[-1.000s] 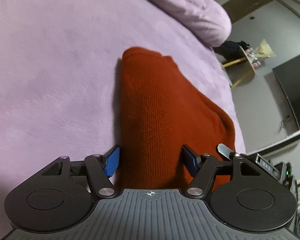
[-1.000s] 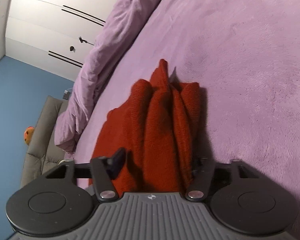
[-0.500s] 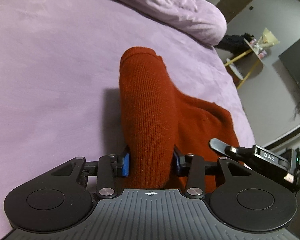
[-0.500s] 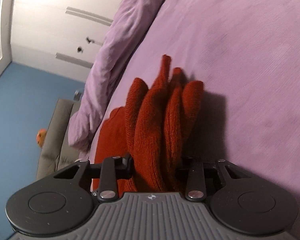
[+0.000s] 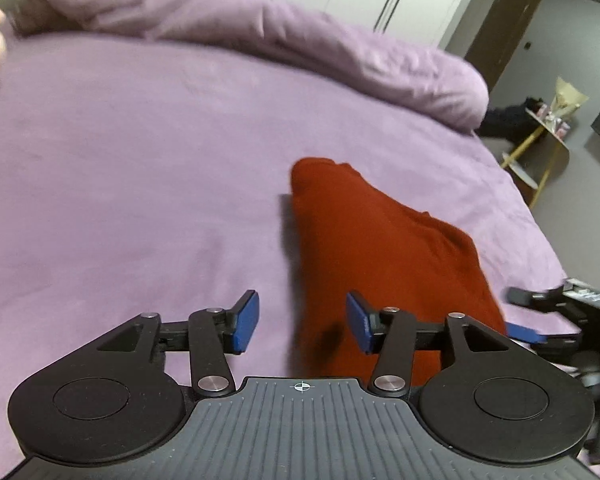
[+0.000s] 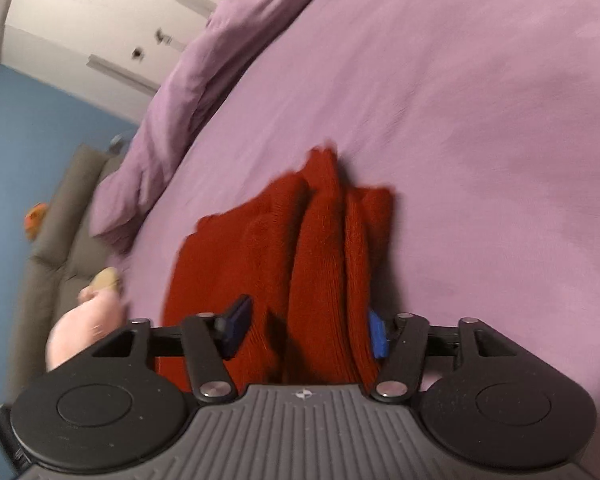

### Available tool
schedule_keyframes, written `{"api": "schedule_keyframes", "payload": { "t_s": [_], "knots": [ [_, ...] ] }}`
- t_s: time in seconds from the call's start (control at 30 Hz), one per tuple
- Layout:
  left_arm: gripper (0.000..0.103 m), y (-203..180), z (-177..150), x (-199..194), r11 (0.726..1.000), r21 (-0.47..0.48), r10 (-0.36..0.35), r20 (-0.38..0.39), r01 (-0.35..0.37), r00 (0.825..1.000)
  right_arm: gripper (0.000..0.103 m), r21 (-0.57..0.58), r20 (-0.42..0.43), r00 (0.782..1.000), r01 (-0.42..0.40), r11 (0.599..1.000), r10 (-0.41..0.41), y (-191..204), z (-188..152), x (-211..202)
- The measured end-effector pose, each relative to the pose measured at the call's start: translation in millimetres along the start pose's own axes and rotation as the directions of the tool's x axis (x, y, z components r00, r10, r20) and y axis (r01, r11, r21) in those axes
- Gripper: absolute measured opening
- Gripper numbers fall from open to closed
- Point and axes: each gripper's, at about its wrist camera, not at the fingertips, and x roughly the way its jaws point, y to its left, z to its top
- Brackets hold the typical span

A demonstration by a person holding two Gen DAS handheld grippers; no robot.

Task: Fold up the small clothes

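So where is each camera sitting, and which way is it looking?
Left wrist: sits on the left gripper, looks down its blue fingers across the purple bed to the red knit garment; jaws opening, clear of it.
Right wrist: sits on the right gripper, looks along the bed at the garment's bunched folds; jaws opening, cloth between them.
Both share the garment, bed and rumpled duvet.

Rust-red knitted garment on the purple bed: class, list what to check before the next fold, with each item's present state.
1. Rust-red knitted garment lies on the purple bedsheet: ok.
2. Left gripper free of cloth, jaws opening: ok.
3. Right gripper jaws opening, bunched folds between them, released: cannot tell.
4. Garment flat and smooth: not ok, ridged.
5. Bare sheet beyond the garment: ok.
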Motion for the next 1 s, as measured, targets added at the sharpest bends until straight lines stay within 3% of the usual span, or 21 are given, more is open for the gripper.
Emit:
{"api": "schedule_keyframes", "payload": {
  "t_s": [0.1,0.17,0.27,0.33,0.4,0.43,0.47,0.5,0.57,0.6,0.63,0.67,0.73,0.83,1.0],
  "knots": [
    [0.058,-8.1,-28.4,-10.3,0.998,0.062,0.009,0.012,-0.01,1.0,0.064,0.033,0.042,0.999,-0.001,0.999,0.0,-11.6,-31.9,-42.5],
    [0.058,-20.0,-41.6,-4.7,0.994,0.111,0.017,-0.011,-0.015,1.0,0.065,0.022,0.015,1.0,-0.011,1.0,0.011,-8.9,-51.0,-50.1],
    [0.058,-38.9,-50.0,12.9,0.978,0.199,0.062,-0.016,-0.058,0.998,0.065,0.044,-0.034,0.997,-0.066,0.997,0.068,-3.8,-69.3,-41.6],
    [0.056,-48.8,-50.8,29.6,0.965,0.229,0.141,-0.034,-0.13,0.989,0.065,0.082,-0.05,0.996,-0.076,0.994,0.08,-0.2,-72.8,-29.3],
    [0.056,-44.2,-52.3,33.2,0.967,0.199,0.167,-0.034,-0.157,0.985,0.047,0.073,-0.055,0.997,-0.041,0.996,0.045,11.8,-75.6,-11.1],
    [0.056,-42.4,-48.1,34.2,0.972,0.166,0.176,-0.034,-0.168,0.984,0.023,0.051,-0.049,0.999,-0.017,0.999,0.019,18.4,-76.0,-6.4],
    [0.057,-39.0,-46.2,31.6,0.974,0.144,0.179,-0.03,-0.173,0.983,0.019,0.04,-0.037,0.999,-0.01,0.999,0.012,24.3,-75.0,-5.7],
    [0.057,-35.5,-44.7,29.8,0.975,0.126,0.188,-0.025,-0.183,0.982,0.018,0.066,-0.016,0.997,-0.079,0.995,0.081,23.4,-74.0,-9.3],
    [0.059,-28.4,-45.5,29.2,0.97,0.119,0.218,-0.03,-0.213,0.976,0.016,0.154,0.021,0.958,-0.287,0.946,0.287,11.5,-71.2,-17.5],
    [0.06,-23.8,-46.4,29.7,0.971,0.117,0.213,-0.044,-0.207,0.976,0.016,0.163,0.045,0.946,-0.325,0.932,0.322,5.4,-69.0,-22.9],
    [0.061,-20.8,-47.3,28.4,0.975,0.106,0.203,-0.056,-0.197,0.978,0.016,0.137,0.05,0.958,-0.285,0.949,0.281,0.4,-68.0,-28.0],
    [0.061,-18.6,-47.8,27.9,0.979,0.088,0.189,-0.073,-0.183,0.979,0.016,0.083,0.044,0.983,-0.18,0.98,0.176,-0.9,-65.6,-30.1],
    [0.061,-19.2,-49.8,25.1,0.981,0.076,0.184,-0.1,-0.177,0.978,0.018,-0.034,0.016,1.0,0.004,0.999,-0.003,1.3,-65.4,-26.1],
    [0.062,-21.5,-48.6,18.4,0.973,0.109,0.213,-0.113,-0.201,0.97,0.028,-0.122,0.02,0.999,0.052,0.991,-0.049,11.3,-69.2,-34.7],
    [0.06,-18.3,-45.5,8.2,0.947,0.131,0.309,-0.113,-0.294,0.944,0.047,-0.229,0.162,0.976,0.181,0.956,-0.146,43.5,-61.5,-56.3]
  ]
}}
